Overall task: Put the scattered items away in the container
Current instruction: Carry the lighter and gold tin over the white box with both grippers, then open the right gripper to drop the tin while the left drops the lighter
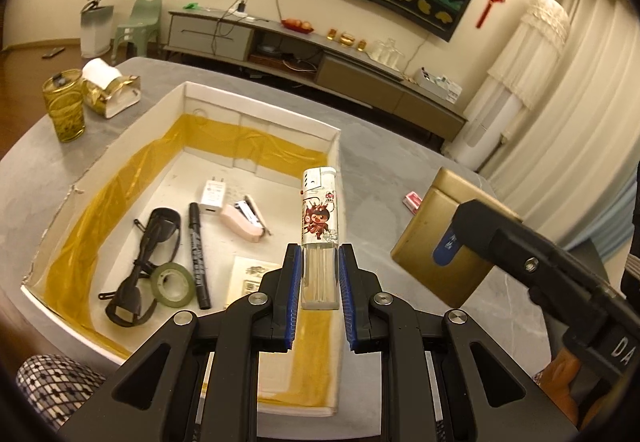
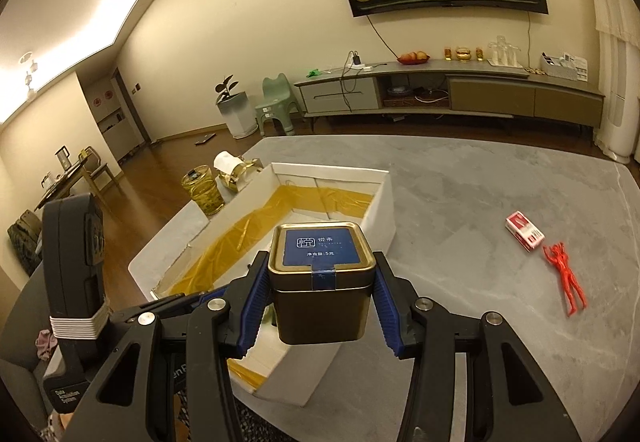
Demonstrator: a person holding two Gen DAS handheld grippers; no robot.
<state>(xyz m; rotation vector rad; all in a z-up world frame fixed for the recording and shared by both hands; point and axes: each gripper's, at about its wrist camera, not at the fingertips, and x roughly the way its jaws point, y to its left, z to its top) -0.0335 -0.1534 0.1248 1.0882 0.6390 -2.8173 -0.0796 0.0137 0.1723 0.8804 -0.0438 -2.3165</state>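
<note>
The left gripper (image 1: 318,284) is clamped on a lighter (image 1: 320,226) by its lower end, so the lighter's long axis runs straight out along the fingers, tip forward. It hangs over the near right part of the box (image 1: 256,122); the open floor of the box lies ahead and to the left of it, so a release here or a little further left would likely land it inside. The right gripper (image 2: 320,306) is clamped on a square tin (image 2: 322,278), lid toward the camera, and hangs over the box's near right corner, with the box interior ahead and to the left. Both loads are about equally near the box.

Already in the box lie glasses (image 1: 140,266), a tape roll (image 1: 174,284), a marker (image 1: 199,254), a charger (image 1: 212,196), a stapler (image 1: 246,220) and a card (image 1: 252,274).

On the grey surface (image 2: 480,182), to the right of the box and well apart from it, lie a red packet (image 2: 524,236) and a red figure (image 2: 568,280); the right gripper is nearer to them. A glass (image 1: 66,104) and a gold holder with a paper roll (image 1: 108,90) stand beyond the box's far left corner. Behind is a living room with a low cabinet and a wall screen.
</note>
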